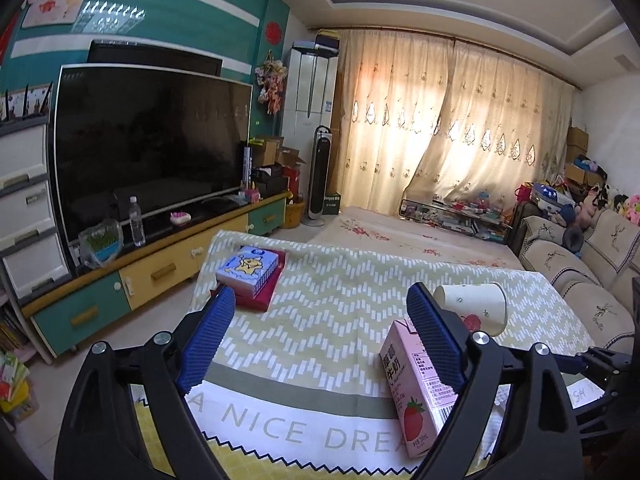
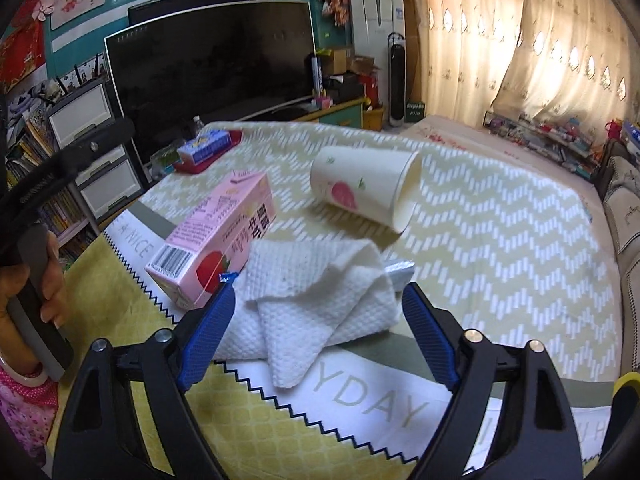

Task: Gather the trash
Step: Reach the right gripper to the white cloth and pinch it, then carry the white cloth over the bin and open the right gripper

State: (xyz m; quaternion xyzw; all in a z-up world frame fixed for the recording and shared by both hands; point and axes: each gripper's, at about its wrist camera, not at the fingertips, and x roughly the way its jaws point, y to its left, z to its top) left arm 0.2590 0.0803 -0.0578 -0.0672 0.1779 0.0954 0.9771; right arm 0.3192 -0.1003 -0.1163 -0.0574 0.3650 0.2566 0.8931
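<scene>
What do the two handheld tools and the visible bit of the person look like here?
Both the left tool and the right tool have black plastic linkage arms with silver pivot bolts and blue ribbed pads. The person's hand shows a pale bangle and a pink patterned sleeve.

The silver thing (image 2: 398, 271) under the paper towel (image 2: 316, 292) — perhaps foil — stays mostly hidden.

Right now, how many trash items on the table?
3: milk carton lying at the near left, paper cup tipped over behind it, crumpled tissue nearest. More may be hidden.
</scene>
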